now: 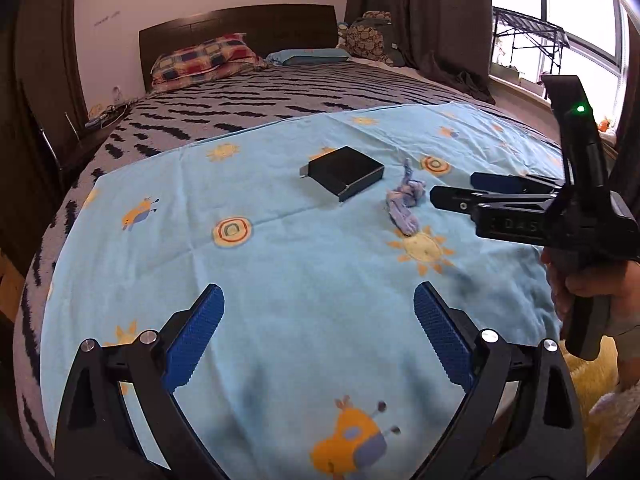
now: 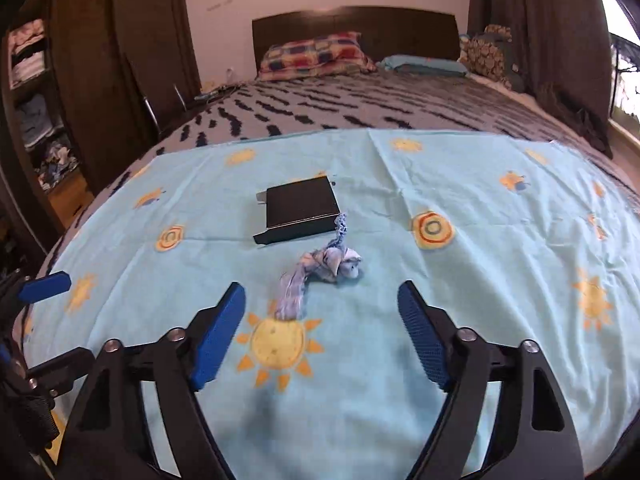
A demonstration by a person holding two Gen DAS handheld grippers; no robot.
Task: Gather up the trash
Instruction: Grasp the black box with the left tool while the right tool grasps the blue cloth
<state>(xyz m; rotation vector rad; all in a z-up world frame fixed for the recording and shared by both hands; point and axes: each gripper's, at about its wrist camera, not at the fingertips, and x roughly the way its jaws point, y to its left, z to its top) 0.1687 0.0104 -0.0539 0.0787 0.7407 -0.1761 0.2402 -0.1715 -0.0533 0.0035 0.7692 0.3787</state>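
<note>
**Both grippers spread and empty over the sun-print sheet**

Landmark: the black box [image 1: 343, 173] lying flat on the light-blue sheet [image 1: 280, 264] spread across the foot of the bed.

Far left of the box, beyond the sheet: a dark wardrobe with open shelves of folded clothes [image 2: 34, 92].

Nearer than the box and a little left: left gripper [image 1: 319, 334], blue pads wide apart, nothing between them, held above bare sheet.

Behind the box: striped grey blanket [image 1: 256, 100], then a checked pillow [image 1: 206, 60] against the dark headboard.

Just right of the box, close to its near corner: crumpled blue-and-white wrapper [image 2: 320, 274], the trash, resting on the sheet, untouched.

Right of the box, just past the wrapper: right gripper [image 2: 322, 328], jaws apart and holding nothing, held in a hand [image 1: 580, 284].
</note>
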